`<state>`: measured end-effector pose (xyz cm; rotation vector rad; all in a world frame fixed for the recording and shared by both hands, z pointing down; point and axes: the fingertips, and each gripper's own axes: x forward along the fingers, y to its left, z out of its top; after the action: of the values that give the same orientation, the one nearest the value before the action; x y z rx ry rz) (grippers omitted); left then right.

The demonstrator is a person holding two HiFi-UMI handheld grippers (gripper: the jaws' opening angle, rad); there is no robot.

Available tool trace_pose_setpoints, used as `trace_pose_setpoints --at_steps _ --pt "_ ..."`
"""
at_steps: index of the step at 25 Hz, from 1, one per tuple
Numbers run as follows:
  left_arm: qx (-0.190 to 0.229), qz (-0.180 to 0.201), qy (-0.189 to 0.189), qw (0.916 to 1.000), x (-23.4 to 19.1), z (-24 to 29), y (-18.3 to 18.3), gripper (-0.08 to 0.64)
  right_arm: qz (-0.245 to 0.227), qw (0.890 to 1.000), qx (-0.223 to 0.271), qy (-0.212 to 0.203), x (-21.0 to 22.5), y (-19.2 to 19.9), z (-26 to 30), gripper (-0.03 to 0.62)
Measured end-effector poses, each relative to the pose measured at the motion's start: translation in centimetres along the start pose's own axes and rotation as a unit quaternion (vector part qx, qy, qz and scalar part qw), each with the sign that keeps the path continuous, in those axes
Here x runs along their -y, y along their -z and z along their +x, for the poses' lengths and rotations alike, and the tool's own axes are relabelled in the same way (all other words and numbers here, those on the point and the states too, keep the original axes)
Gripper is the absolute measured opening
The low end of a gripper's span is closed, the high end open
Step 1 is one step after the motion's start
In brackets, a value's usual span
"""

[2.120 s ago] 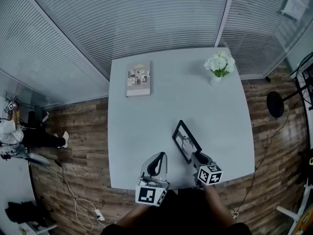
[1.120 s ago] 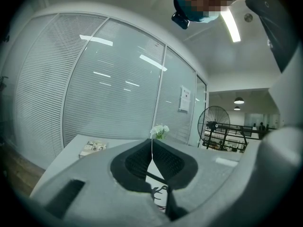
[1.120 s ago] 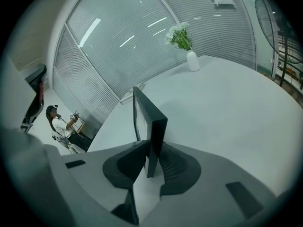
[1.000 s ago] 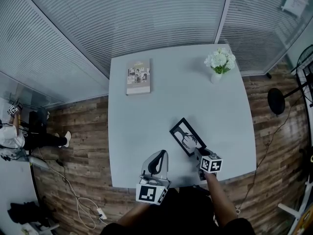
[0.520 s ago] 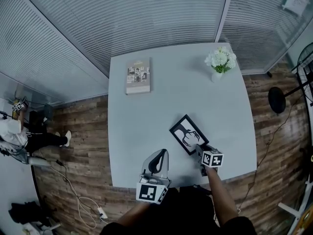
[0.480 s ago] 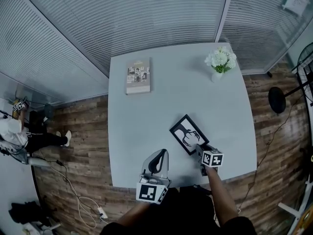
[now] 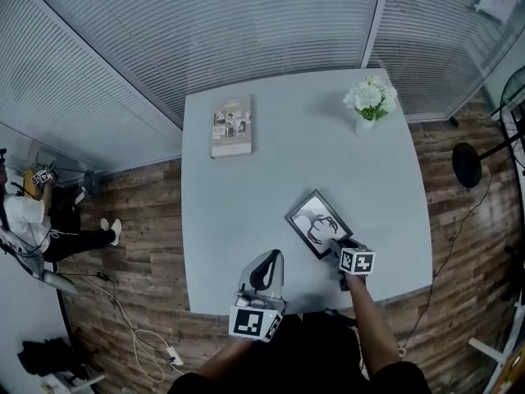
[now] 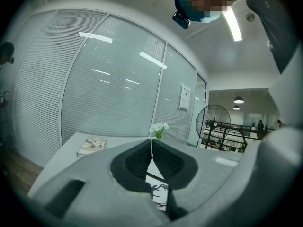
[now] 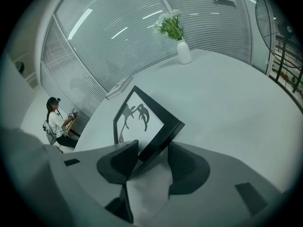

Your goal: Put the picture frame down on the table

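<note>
On the wooden floor at the far left a person (image 7: 25, 224) sits, well apart from the table (image 7: 303, 154). Near the table's far-left corner lies a book (image 7: 232, 126), flat and cover up.

At the near edge, the left tongs (image 7: 264, 268) hover over the table. In the left gripper view their 2 jaws are pressed together with nothing between them – closed and empty (image 8: 152, 155).

Just to their right is the picture frame (image 7: 318, 223), black-edged, with a dark branching figure on white, face up. It sits on the near-right part of the table, turned at an angle to the table's edges. The right tongs (image 7: 335, 245) clamp its near corner. In the right gripper view the 2 jaws (image 9: 151, 150) pinch the frame's (image 9: 142, 119) edge, and the frame slopes away from them – whether its far corner touches the table cannot be told.

At the far-right corner stands a white vase of white flowers (image 7: 368, 105), upright and well apart from the frame. Beyond the table's right edge, a round-based stand (image 7: 467, 164) is on the floor.
</note>
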<state>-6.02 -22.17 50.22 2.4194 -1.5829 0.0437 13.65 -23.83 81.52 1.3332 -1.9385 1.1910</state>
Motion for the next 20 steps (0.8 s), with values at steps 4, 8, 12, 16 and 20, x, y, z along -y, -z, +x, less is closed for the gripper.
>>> trace_pose_setpoints --at_steps 4,8,12,16,20 --pt "-0.001 -0.004 -0.001 1.0000 0.0 0.3 0.2 0.018 0.009 1.000 -0.013 0.004 0.7 0.2 0.5 0.198" --pt "-0.002 -0.004 0.001 1.0000 0.2 0.4 0.2 0.018 0.023 0.999 -0.026 0.009 1.1 0.7 0.8 0.209" --pt "-0.007 -0.005 0.002 1.0000 0.1 0.4 0.4 0.018 0.024 0.999 -0.030 0.019 1.1 0.8 0.9 0.213" --pt "-0.007 -0.007 0.001 1.0000 -0.2 0.7 0.5 0.018 0.019 0.999 -0.042 0.028 1.1 0.7 1.1 0.217" --pt "-0.005 -0.006 0.001 1.0000 0.0 0.6 0.2 0.018 0.013 0.998 -0.051 0.034 1.0 0.8 0.9 0.221"
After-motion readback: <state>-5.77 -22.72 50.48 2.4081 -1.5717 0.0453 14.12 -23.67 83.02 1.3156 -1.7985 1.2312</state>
